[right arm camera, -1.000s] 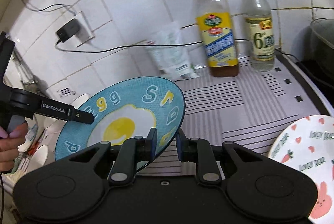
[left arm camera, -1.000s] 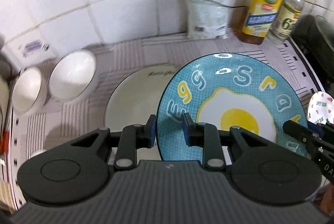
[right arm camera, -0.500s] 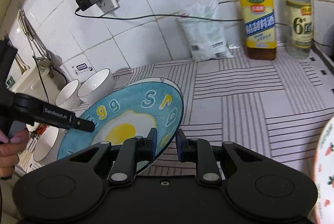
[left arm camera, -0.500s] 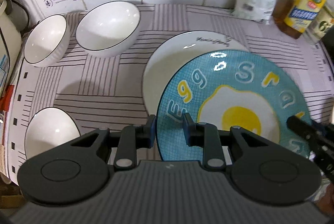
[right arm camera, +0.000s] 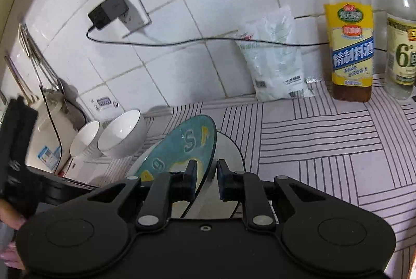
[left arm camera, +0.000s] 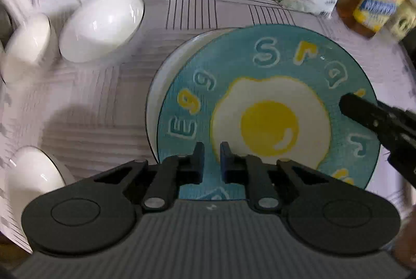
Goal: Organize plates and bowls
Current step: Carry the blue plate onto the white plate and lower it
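Observation:
A blue plate (left arm camera: 267, 107) with a fried-egg print hangs just above a white plate (left arm camera: 171, 65) on the striped mat. My left gripper (left arm camera: 210, 148) is shut on the blue plate's near rim. My right gripper (right arm camera: 205, 167) is shut on the plate's opposite rim (right arm camera: 208, 148), and its fingers (left arm camera: 364, 112) show at the right in the left wrist view. The white plate also shows under the blue one in the right wrist view (right arm camera: 231, 151). Three white bowls stand to the left: two at the back (left arm camera: 101, 24) (left arm camera: 26, 44) and one at the front (left arm camera: 33, 175).
A white bag (right arm camera: 275, 57) and two bottles (right arm camera: 348, 31) (right arm camera: 403, 26) stand against the tiled wall at the back right. A charger (right arm camera: 109, 11) with its cable hangs on the wall. A white appliance (right arm camera: 49, 133) stands at the far left.
Both grippers have lowered the blue plate and moved it left over the white plate, which it now covers much more. The right gripper tilted so the plate looks edge-on.

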Demonstrator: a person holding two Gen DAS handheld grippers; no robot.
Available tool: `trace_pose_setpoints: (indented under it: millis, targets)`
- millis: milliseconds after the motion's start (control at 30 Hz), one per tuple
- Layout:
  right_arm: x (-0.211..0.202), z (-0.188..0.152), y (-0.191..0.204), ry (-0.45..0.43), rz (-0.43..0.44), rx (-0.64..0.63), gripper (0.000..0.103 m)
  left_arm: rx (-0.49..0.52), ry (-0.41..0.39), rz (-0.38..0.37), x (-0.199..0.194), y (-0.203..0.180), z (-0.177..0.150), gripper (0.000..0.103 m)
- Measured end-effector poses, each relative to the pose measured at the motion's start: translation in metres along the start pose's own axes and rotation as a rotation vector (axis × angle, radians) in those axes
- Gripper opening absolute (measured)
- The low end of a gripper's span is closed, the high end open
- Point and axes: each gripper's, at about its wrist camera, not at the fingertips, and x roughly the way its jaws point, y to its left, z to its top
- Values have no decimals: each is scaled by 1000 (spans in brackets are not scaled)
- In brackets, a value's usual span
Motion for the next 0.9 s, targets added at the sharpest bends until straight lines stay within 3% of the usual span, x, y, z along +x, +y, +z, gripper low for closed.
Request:
trace_pose_setpoints:
  millis: [100,267,600,900]
  targets:
    - [8,-4,-1,26,-17,5,20,-26,6,-35,2,0,2,11]
    - [11,-14,-9,26,-21,37,19,-9,-2,-14,5,-1,1,11]
    - [24,-24,17,65,-165,-151,19,22,-13,37,6,-10,-3,13]
    - [23,-24,20,64,-184,-177,21,-24,-16,14,-10,-9,-11,15]
